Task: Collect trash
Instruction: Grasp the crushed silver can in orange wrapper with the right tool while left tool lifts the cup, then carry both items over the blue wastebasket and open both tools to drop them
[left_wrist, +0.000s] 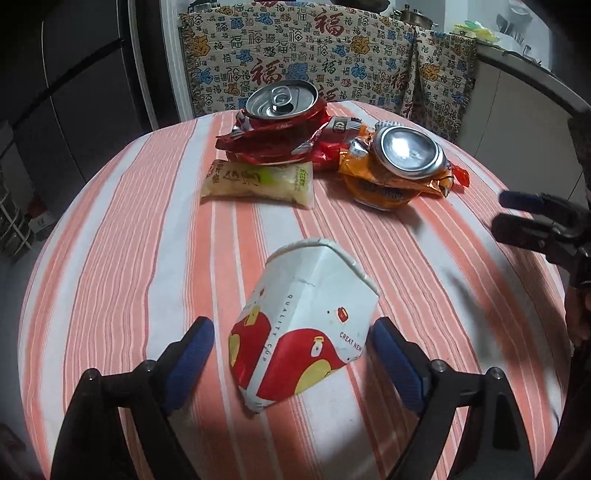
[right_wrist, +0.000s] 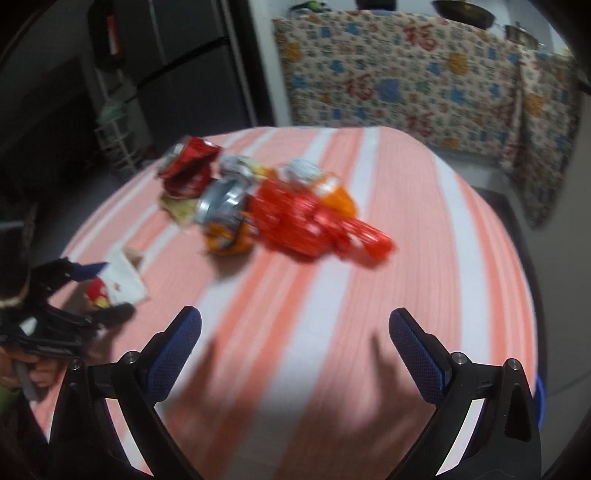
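Crumpled white paper with red and yellow print makes up the flattened paper cup (left_wrist: 301, 325) lying on its side on the table (left_wrist: 110, 240), which wears an orange-and-white striped cloth. Its rim points away from you and is squashed out of round; a tear shows near the top edge. Your left gripper (left_wrist: 291, 354) straddles it: the two blue-padded fingers (left_wrist: 188, 362) stand wide apart, one on each side of the cup's lower end, and neither pad presses on the paper. The cup sits loose between them.

Farther back on the table lies the rest of the litter, in one cluster. A crushed red can (left_wrist: 277, 122) sits at the back left with its pull-tab top tilted toward you. A crushed orange can (left_wrist: 399, 166) lies to its right, its silver base facing you. Between them is a red wrapper (left_wrist: 325, 147), which from the right wrist view runs out toward the table's right side. A pale yellowish sachet (left_wrist: 258, 181) lies flat just in front of the red can. All of these are well apart from the cup, and nothing lies between it and your left fingers.

Your right gripper (right_wrist: 295, 350) hangs over bare cloth near the table's edge, fingers spread and holding nothing. That view is blurred. Behind the table hangs a patterned cloth (left_wrist: 314, 55) with red characters.
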